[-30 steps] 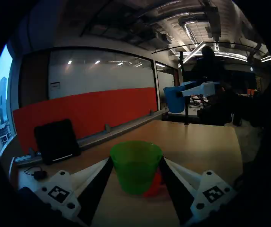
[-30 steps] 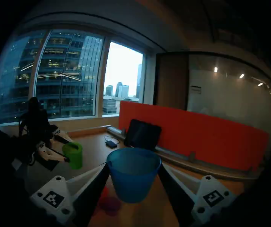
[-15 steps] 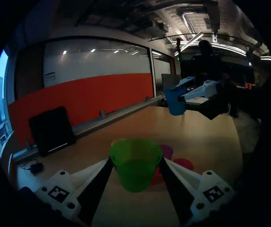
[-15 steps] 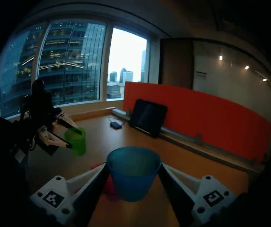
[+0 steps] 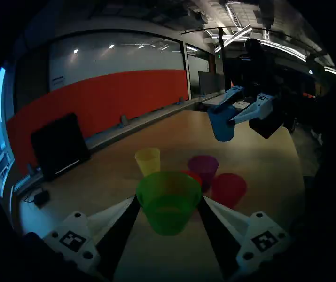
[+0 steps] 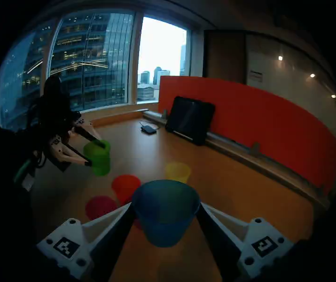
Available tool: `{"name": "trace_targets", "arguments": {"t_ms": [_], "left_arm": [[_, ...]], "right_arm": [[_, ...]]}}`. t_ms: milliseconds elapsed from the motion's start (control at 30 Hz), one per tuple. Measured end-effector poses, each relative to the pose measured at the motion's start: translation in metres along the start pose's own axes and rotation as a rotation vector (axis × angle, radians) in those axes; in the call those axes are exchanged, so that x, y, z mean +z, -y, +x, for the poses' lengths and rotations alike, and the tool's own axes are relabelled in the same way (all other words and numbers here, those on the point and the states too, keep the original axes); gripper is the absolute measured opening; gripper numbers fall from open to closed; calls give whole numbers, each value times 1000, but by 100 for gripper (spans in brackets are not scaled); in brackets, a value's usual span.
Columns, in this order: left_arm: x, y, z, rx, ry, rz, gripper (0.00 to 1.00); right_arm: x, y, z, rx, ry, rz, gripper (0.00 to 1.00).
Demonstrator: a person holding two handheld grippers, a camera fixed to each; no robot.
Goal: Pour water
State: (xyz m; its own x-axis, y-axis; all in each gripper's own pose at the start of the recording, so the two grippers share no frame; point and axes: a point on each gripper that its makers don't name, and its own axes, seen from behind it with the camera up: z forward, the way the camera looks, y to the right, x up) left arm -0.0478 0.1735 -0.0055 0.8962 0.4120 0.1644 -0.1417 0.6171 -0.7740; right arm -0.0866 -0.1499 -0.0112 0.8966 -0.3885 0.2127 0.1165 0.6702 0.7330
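My left gripper is shut on a green cup, held upright above the wooden table. My right gripper is shut on a blue cup, also upright and in the air. In the left gripper view the blue cup hangs farther off at the upper right, tilted a little. In the right gripper view the green cup hangs at the left. Between them on the table stand a yellow cup, a purple cup, a red cup and a magenta cup. I cannot see water in either held cup.
A black tablet leans against the orange-red partition along the table's far edge, with a small black device and cable beside it. Large windows lie behind the person who holds the grippers.
Both grippers have tipped downward and come lower over the table, so the cluster of standing cups has come into sight. The two held cups are closer together.
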Motion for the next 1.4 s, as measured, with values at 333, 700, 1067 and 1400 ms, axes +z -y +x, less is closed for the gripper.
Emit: {"name": "trace_targets", "arguments": {"t_ms": [333, 700, 1067, 1400], "left_arm": [[12, -1, -26, 5, 69, -16, 86], [26, -5, -45, -12, 103, -36, 86], [36, -6, -61, -25, 129, -48, 86], [40, -4, -67, -34, 140, -50, 86]], "right_arm": [[14, 6, -41, 14, 85, 23, 92], [28, 11, -81, 11, 161, 37, 92], [39, 12, -101, 26, 196, 45, 92], [45, 17, -110, 31, 207, 58, 92]]}}
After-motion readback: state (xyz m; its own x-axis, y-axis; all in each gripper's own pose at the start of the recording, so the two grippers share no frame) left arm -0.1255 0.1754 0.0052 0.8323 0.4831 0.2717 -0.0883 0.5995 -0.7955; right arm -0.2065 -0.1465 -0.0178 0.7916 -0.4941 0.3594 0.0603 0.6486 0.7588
